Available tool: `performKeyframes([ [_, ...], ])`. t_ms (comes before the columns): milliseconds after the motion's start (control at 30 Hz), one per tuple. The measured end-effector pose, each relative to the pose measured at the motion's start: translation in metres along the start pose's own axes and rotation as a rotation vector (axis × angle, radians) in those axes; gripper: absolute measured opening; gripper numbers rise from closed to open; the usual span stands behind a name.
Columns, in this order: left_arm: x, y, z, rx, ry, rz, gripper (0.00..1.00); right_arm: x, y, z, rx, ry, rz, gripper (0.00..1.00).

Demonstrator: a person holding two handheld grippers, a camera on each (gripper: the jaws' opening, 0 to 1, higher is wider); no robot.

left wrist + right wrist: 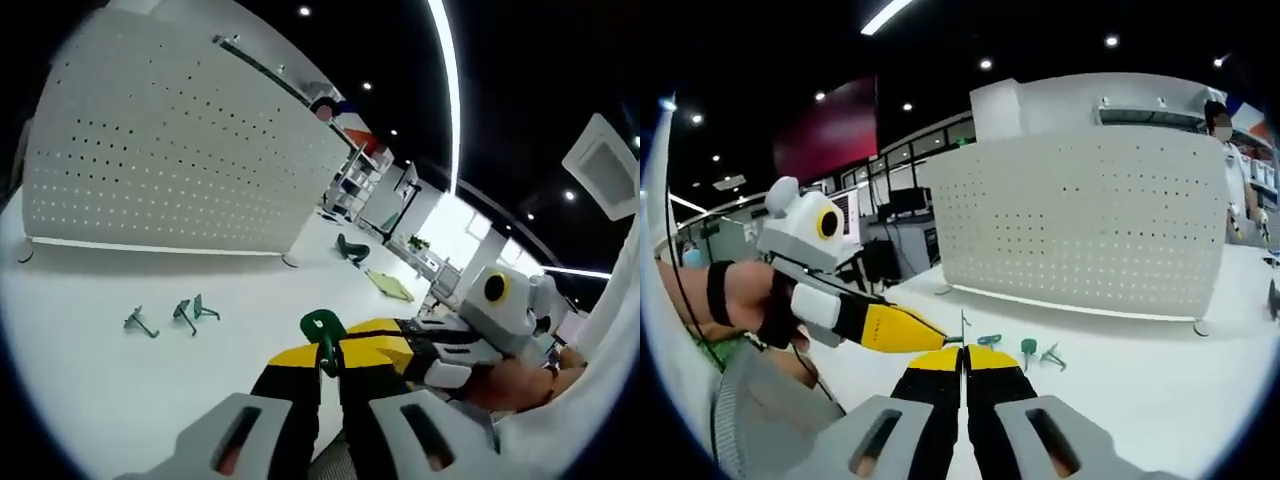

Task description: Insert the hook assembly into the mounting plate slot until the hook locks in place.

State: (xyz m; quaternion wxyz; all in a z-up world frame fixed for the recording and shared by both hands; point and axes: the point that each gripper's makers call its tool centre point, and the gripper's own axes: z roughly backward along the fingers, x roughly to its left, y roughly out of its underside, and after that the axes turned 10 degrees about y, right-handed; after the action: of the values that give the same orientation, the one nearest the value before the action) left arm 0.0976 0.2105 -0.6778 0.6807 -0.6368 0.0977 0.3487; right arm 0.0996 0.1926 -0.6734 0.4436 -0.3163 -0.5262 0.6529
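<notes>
A green hook stands between the yellow tips of my left gripper, which is shut on it. My right gripper comes in from the right, and its closed tips touch the same hook. In the right gripper view my right gripper is shut. A thin metal pin rises from its seam. The left gripper's yellow tip meets it from the left. The white perforated mounting board stands upright at the far side of the table, well beyond both grippers.
Three spare green hooks lie on the white table in front of the board. A dark green part and a yellow-green sheet lie further off. A person's hands hold the grippers.
</notes>
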Motion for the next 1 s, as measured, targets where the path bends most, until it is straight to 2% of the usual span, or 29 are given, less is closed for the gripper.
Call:
performKeyframes([
  [100,-0.001,0.0,0.0,-0.002,0.006,0.004,0.05,-0.002,-0.006,0.001,-0.029,0.008,0.014,0.0],
  [133,-0.002,0.0,0.0,-0.005,0.008,0.007,0.05,0.001,-0.007,0.0,-0.03,-0.011,0.017,0.0],
  [300,-0.002,-0.002,0.002,-0.026,0.006,0.016,0.05,0.001,-0.006,0.0,-0.03,-0.011,-0.012,0.0],
  [367,-0.003,-0.004,0.002,-0.047,0.02,0.046,0.07,0.002,-0.006,0.001,-0.039,-0.018,-0.027,0.0],
  [500,-0.004,-0.005,0.002,-0.057,0.023,0.057,0.06,0.003,-0.008,0.002,-0.05,-0.024,-0.032,0.0],
  [733,-0.006,-0.011,0.002,-0.109,0.04,0.123,0.04,0.005,-0.013,0.004,-0.096,-0.038,-0.001,0.0],
  [1000,-0.008,-0.01,0.003,-0.106,0.038,0.086,0.03,0.006,-0.014,0.004,-0.103,-0.058,0.005,0.0],
])
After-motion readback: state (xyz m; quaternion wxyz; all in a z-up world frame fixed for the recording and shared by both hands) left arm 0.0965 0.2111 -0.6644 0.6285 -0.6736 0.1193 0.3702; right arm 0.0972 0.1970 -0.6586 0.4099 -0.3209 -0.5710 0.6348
